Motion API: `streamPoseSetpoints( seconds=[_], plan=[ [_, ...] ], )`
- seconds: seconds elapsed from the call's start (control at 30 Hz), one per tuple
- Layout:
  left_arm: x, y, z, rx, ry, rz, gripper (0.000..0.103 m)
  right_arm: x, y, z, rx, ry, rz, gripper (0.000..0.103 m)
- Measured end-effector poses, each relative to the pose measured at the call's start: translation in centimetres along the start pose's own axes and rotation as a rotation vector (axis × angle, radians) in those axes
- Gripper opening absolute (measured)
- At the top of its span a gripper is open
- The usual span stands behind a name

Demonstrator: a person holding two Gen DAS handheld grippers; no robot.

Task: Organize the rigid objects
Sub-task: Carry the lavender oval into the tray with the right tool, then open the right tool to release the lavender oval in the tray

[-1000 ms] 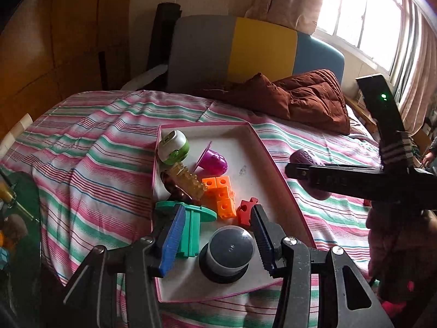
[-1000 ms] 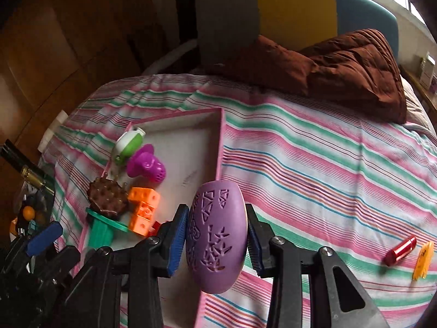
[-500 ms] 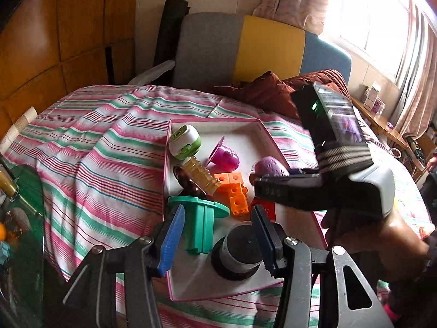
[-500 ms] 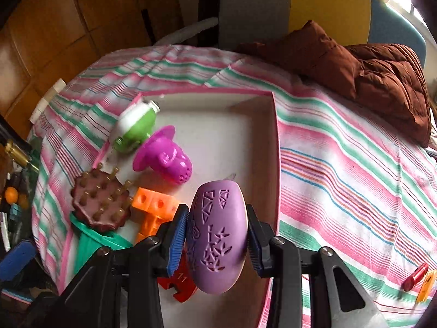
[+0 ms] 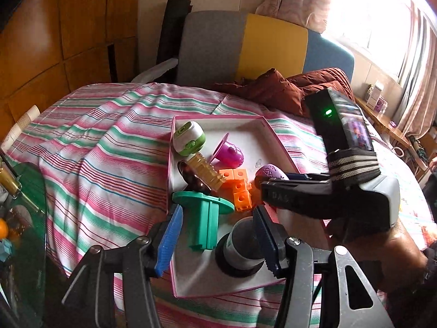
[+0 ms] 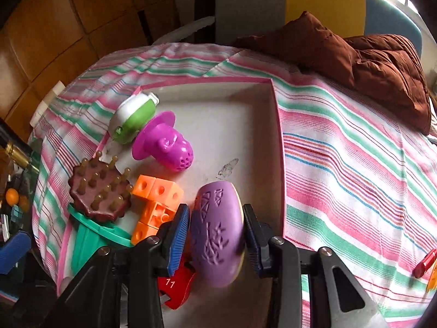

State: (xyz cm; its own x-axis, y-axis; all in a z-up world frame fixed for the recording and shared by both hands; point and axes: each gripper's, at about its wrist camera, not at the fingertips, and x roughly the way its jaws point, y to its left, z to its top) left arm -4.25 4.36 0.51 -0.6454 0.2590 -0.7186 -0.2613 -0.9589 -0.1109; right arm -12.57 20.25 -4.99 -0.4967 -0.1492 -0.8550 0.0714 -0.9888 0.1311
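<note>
Right gripper (image 6: 215,231) clamped on a purple patterned oval plastic case (image 6: 217,233) low over the pink-rimmed white tray (image 6: 278,125), left gripper (image 5: 218,242) opening, jaws either side of a grey round-topped cylinder (image 5: 241,243) in the tray's near corner

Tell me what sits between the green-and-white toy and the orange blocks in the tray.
The magenta cup lies between the green-and-white toy and the orange blocks, clearest in the right wrist view.
</note>
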Motion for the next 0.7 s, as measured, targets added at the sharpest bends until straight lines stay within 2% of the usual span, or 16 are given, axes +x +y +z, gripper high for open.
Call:
streamPoseSetpoints(
  seconds=[0.23, 0.37, 0.53, 0.7],
  plan=[
    [-0.1, 0.0, -0.1, 0.0, 0.002, 0.005, 0.055, -2.4, -0.8, -0.5, 0.042, -0.071, 0.02, 0.039],
    [-0.2, 0.0, -0.2, 0.003, -0.003, 0.009, 0.055, -4.0, -1.4, -1.4, 0.043, -0.108, -0.008, 0.039],
    [-0.8, -0.3, -0.1, 0.018, -0.027, 0.014, 0.055, -6.0, -3.2, -3.0, 0.028, -0.142, -0.074, 0.04],
    [-1.2, -0.9, 0.2, 0.031, -0.041, 0.006, 0.058, -8.3, -6.7, -4.7, 0.012, -0.139, -0.178, 0.045]
  ],
)
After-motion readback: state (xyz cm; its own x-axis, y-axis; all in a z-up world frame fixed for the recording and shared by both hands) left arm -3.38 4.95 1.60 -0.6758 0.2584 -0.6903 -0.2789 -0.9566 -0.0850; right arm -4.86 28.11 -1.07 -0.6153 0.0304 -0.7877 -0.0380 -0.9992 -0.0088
